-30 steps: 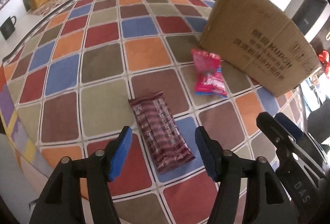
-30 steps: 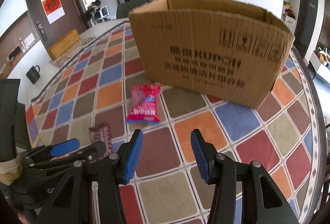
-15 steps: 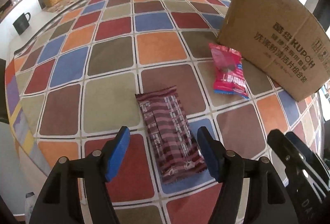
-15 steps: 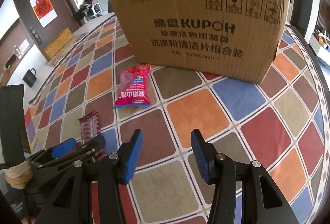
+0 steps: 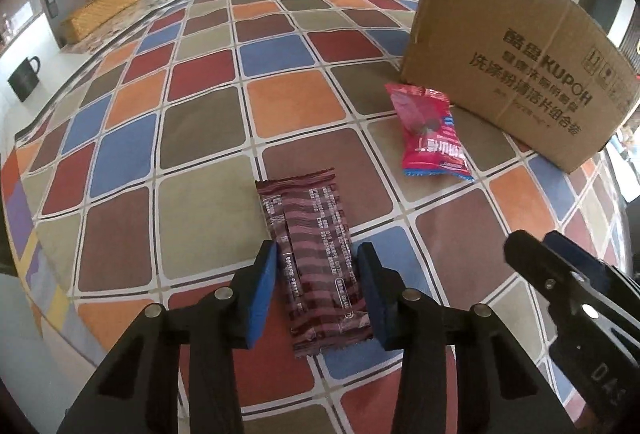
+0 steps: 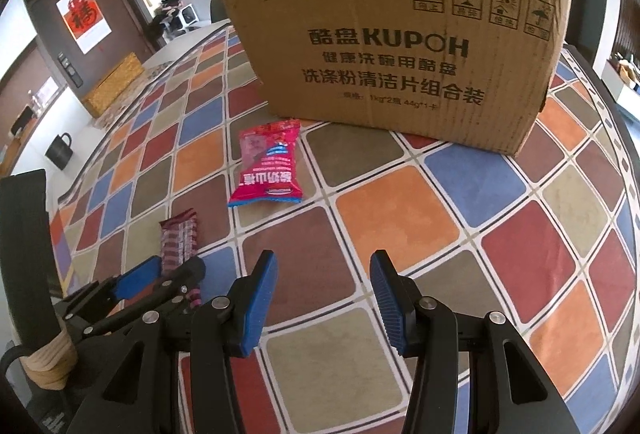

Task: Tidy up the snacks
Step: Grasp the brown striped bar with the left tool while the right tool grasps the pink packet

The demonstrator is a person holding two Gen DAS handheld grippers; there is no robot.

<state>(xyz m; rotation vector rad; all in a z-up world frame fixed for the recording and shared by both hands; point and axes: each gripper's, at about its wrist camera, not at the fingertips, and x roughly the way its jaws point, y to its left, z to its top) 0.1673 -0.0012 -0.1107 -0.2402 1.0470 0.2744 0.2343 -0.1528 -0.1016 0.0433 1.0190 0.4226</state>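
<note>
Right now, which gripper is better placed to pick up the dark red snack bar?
Left. The left gripper already straddles the dark red snack bar, its jaws closing around it. The right gripper hovers open over bare tablecloth, with the bar off to its left.

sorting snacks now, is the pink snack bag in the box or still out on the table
Out: the pink snack bag lies flat on the tablecloth in front of the cardboard box.

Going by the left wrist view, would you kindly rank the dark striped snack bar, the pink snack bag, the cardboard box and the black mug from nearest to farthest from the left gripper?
1. Dark striped snack bar: between the closing fingers of the left gripper.
2. Pink snack bag: ahead, to the right.
3. Cardboard box: just behind the bag, far right.
4. Black mug: far left, beyond the checked cloth.
</note>
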